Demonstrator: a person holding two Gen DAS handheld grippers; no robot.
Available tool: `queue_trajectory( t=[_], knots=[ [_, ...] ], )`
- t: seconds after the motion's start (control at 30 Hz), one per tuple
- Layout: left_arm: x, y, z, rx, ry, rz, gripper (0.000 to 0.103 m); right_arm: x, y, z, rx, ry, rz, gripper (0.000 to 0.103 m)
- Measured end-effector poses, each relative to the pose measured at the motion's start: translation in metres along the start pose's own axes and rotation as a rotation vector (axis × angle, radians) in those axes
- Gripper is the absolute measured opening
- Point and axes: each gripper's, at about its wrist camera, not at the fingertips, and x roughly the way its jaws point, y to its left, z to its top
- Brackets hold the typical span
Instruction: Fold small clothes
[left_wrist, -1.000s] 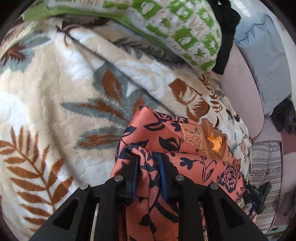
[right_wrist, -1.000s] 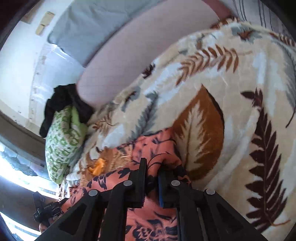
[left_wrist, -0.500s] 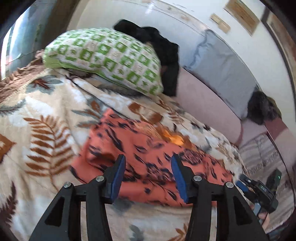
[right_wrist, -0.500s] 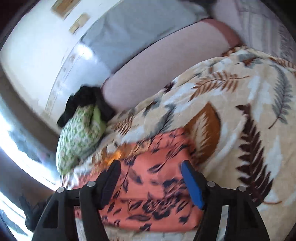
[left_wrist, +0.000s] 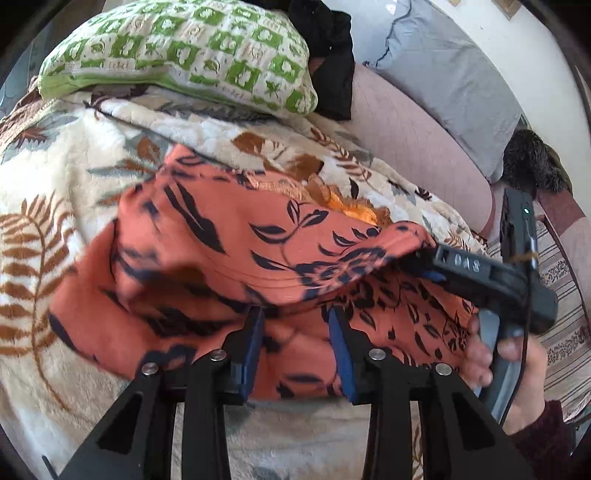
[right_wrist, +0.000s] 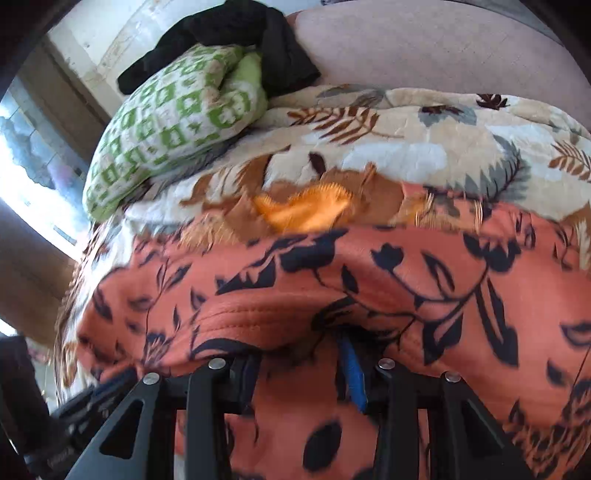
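Cream plush blanket with brown and grey fern leaves (left_wrist: 55, 184) covers bed. Green-and-white patterned pillow (left_wrist: 184, 51) at far end, black cloth (left_wrist: 332, 74) behind it. Orange garment with dark floral print (left_wrist: 221, 258) lies mid-blanket, upper layer lifted. Left gripper (left_wrist: 295, 332) spread at near hem, grasping nothing. Left view alone shows right gripper (left_wrist: 424, 266) tucked under raised fold. Right view: fingers apart, fabric draped over tips (right_wrist: 351, 365); grip unclear.

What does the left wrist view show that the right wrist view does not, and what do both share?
Only the left wrist view shows the person's bare hand gripping the right gripper, and a grey cushion. Only the right wrist view shows the bright window. Both share the orange garment with dark floral print, the green-and-white patterned pillow and the cream leaf-print blanket.
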Motion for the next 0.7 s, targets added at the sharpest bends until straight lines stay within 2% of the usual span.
queue_trajectory(
  t=[0.07,0.13,0.2,0.3,0.4,0.5,0.57,0.6,0.63,0.7],
  knots=[
    [-0.001,0.006,0.010,0.006,-0.027,0.046,0.038,0.000,-0.012,0.039,0.076,-0.081,0.002,0.043],
    [-0.001,0.018,0.015,-0.040,-0.013,0.030,0.038,-0.009,-0.027,0.068,0.194,-0.177,0.034,0.044],
    [-0.002,0.030,0.017,-0.100,0.001,0.021,0.038,-0.017,-0.030,0.082,0.250,-0.226,0.052,0.044],
    [-0.010,0.038,0.020,-0.121,-0.026,0.050,0.038,-0.011,0.009,0.083,0.103,-0.177,0.050,0.045],
    [-0.019,0.049,0.025,-0.151,-0.069,0.072,0.038,-0.012,0.048,0.047,-0.048,-0.071,0.152,0.045],
    [-0.030,0.065,0.031,-0.211,-0.108,0.020,0.038,-0.023,0.081,-0.007,-0.201,-0.037,0.261,0.045],
    [-0.038,0.070,0.034,-0.233,-0.140,-0.004,0.040,-0.014,0.099,-0.038,-0.270,0.037,0.303,0.045],
    [-0.044,0.072,0.035,-0.242,-0.165,-0.003,0.046,-0.004,0.108,-0.049,-0.305,0.085,0.294,0.045],
    [-0.050,0.073,0.035,-0.249,-0.190,-0.005,0.049,0.010,0.117,-0.056,-0.343,0.120,0.249,0.045],
    [-0.058,0.076,0.038,-0.256,-0.221,-0.009,0.053,0.034,0.131,-0.052,-0.367,0.136,0.165,0.045]
  ],
)
